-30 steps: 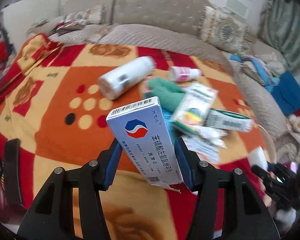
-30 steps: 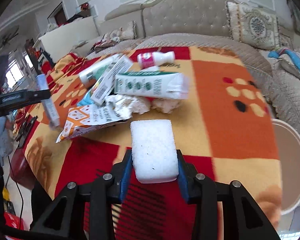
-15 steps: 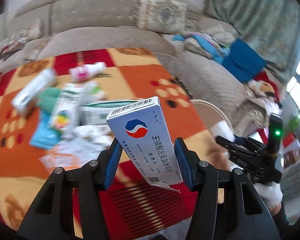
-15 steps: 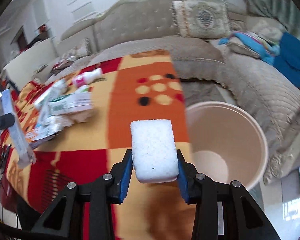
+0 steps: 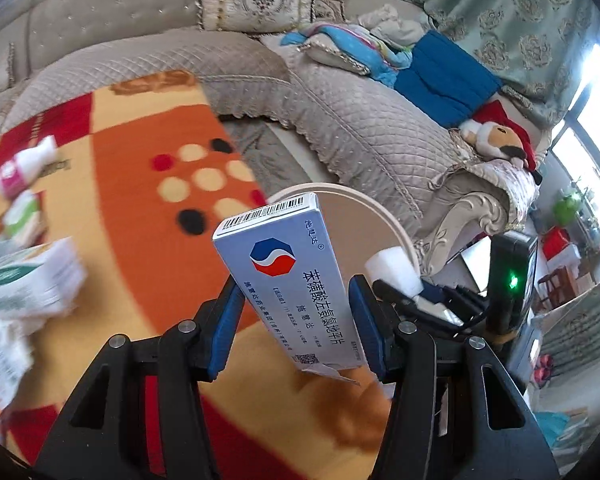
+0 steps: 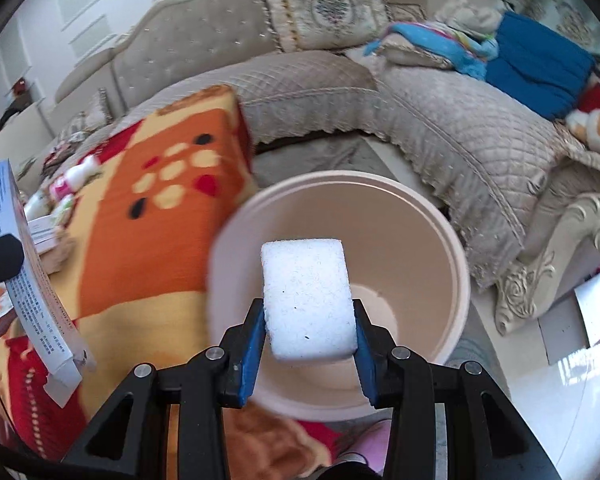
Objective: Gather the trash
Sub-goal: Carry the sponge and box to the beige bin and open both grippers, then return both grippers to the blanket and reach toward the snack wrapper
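1. I judged the step in hand to be carrying two pieces of trash to the bin (image 6: 456, 280), the pale round tub on the floor just beside the blanket-covered table (image 6: 148, 256).
2. To do it well, I reckoned each piece had to be squarely over the bin's mouth before I let go, clear of the rim, so nothing would bounce off onto the floor or the blanket.
3. The foam block (image 6: 306, 300) looked light and likely to drift, so a low release near the middle of the bin seemed wise.
4. The medicine box (image 5: 288, 280) was long and flat; I thought dropping it end-first would keep it from bridging the rim.
5. The right claw (image 6: 308, 344) was partly closed, its blue pads pinching the foam block on both sides. The block hung directly over the bin's opening.
6. The left claw (image 5: 296, 328) was also partly closed, gripping the medicine box by its lower half, with the box tilted and a torn flap hanging below. In the left camera the box sat in front of the bin's near rim, on the table side of it, so I judged it not yet fully over the opening.
7. More trash lay on the table, well away from the bin.
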{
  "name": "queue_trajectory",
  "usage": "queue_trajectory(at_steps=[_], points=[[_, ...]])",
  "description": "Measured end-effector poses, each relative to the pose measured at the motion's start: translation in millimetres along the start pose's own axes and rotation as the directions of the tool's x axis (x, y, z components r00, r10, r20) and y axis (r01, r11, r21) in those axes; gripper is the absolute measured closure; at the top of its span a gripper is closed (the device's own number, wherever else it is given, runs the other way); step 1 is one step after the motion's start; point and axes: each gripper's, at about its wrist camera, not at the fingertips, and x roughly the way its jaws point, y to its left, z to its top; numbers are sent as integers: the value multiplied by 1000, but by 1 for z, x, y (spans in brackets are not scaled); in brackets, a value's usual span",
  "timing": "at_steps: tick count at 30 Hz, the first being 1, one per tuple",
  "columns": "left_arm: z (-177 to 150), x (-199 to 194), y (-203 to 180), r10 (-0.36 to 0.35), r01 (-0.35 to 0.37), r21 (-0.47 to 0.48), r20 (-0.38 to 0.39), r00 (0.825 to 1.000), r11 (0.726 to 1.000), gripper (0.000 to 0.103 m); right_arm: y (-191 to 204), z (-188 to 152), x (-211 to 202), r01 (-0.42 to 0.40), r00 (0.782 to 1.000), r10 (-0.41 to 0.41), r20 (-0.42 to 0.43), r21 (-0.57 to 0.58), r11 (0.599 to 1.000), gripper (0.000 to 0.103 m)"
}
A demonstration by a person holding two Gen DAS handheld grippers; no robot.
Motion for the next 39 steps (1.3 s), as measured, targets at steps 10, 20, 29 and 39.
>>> queue_trajectory(at_steps=[10,20,29,39], points=[[20,49,-11,-99,100,-78,22,995,992,46,-44,8,25,34,999,-34,-4,131,991,53],[11,40,-7,5,-4,-43,35,999,999,43,-37,6,19,14,1000,-15,5,123,992,34],[-8,18,16,108,-104,-66,53,993,992,43,-8,2,3,10,1000,-12,25,64,998,34],[-34,-20,51,216,-206,-110,89,972,972,43,43,4,-24,-34,997,36,65,-24,999,34]])
